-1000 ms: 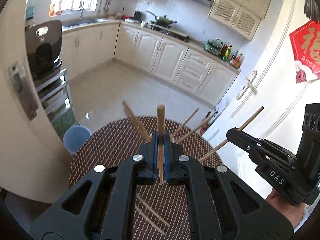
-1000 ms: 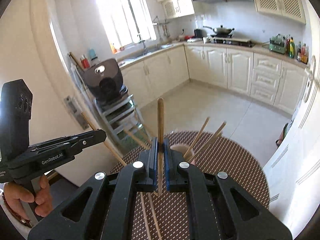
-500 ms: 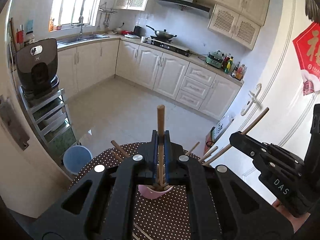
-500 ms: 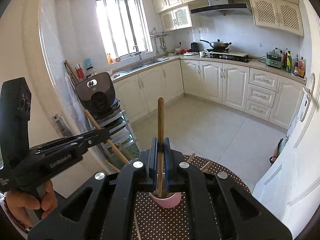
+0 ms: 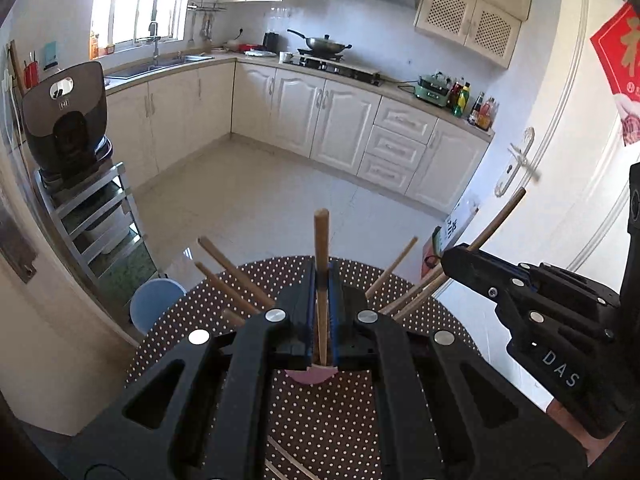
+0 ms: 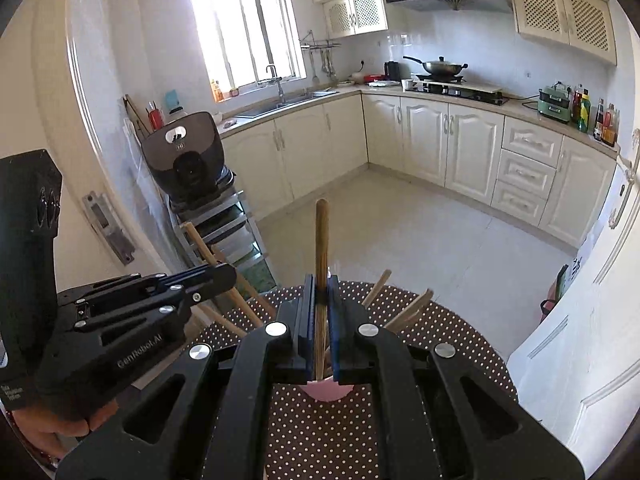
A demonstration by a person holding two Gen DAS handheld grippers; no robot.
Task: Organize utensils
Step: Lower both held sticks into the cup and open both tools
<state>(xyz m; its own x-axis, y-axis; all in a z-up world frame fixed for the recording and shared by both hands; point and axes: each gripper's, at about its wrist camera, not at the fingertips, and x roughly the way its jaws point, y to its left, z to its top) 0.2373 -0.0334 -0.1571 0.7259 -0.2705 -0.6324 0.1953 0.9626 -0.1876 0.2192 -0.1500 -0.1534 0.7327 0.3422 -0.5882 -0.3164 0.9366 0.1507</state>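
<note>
Left wrist: my left gripper (image 5: 323, 312) is clamped on a chopstick (image 5: 321, 248) held upright over the pink cup (image 5: 310, 374), which already fans out several sticks (image 5: 234, 270). I judge its tip could snag them or tip the cup.

Right wrist: my right gripper (image 6: 320, 320) pinches another chopstick (image 6: 321, 248) above the same cup (image 6: 327, 391); the two could collide going in.
</note>
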